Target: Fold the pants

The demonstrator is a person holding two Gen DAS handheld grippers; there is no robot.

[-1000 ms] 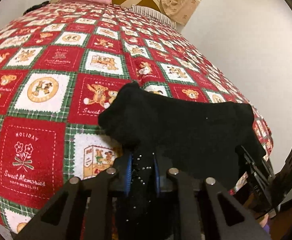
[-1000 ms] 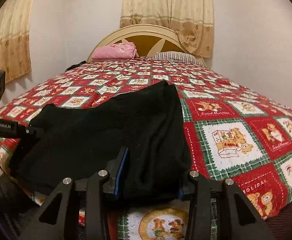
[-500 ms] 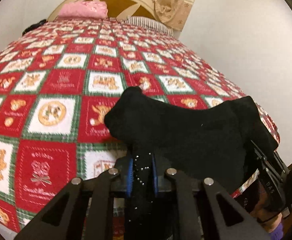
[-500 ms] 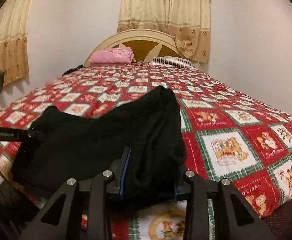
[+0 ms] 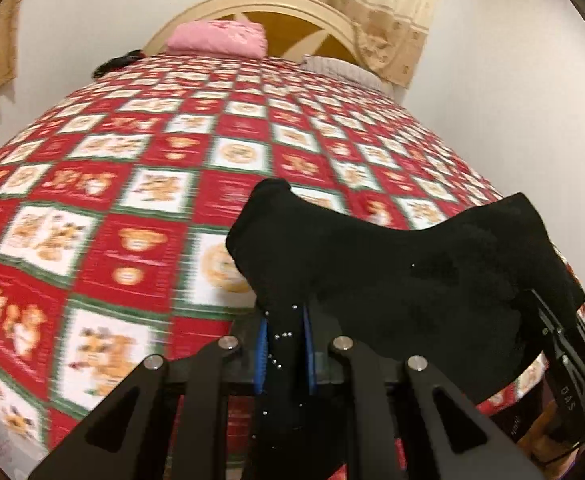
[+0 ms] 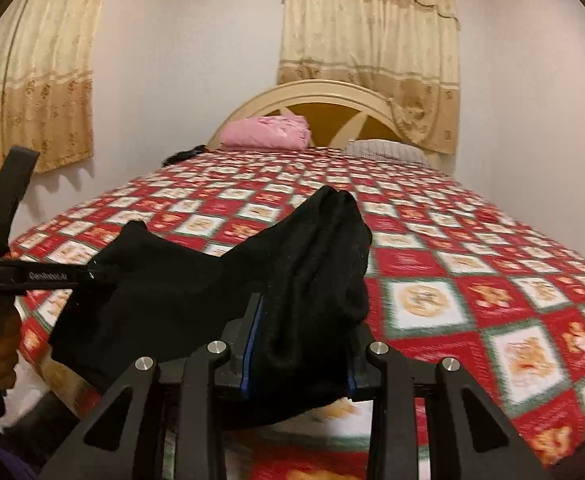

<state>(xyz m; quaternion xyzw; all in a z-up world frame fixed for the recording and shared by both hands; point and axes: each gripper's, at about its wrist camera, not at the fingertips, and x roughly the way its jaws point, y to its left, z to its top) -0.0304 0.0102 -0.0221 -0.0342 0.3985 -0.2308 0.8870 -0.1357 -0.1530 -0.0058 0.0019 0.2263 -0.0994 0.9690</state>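
The black pants [image 5: 392, 276] hang stretched between my two grippers above the near end of the bed; they also show in the right wrist view [image 6: 220, 292]. My left gripper [image 5: 284, 344] is shut on one bunched corner of the pants, which has small shiny studs. My right gripper [image 6: 300, 344] is shut on the other bunched corner. Each gripper shows at the edge of the other's view, the right one [image 5: 564, 364] and the left one [image 6: 44, 276]. The middle of the pants sags between them.
The bed has a red, white and green holiday quilt [image 6: 432, 240]. A folded pink cloth [image 6: 266, 132] and a striped pillow [image 6: 384, 148] lie by the cream headboard [image 6: 312, 96]. A dark item [image 6: 184, 155] lies at the far left edge. Curtains hang behind.
Both grippers have lifted the pants up off the quilt and tilted upward; more of the headboard and curtains shows. The grips are unchanged.
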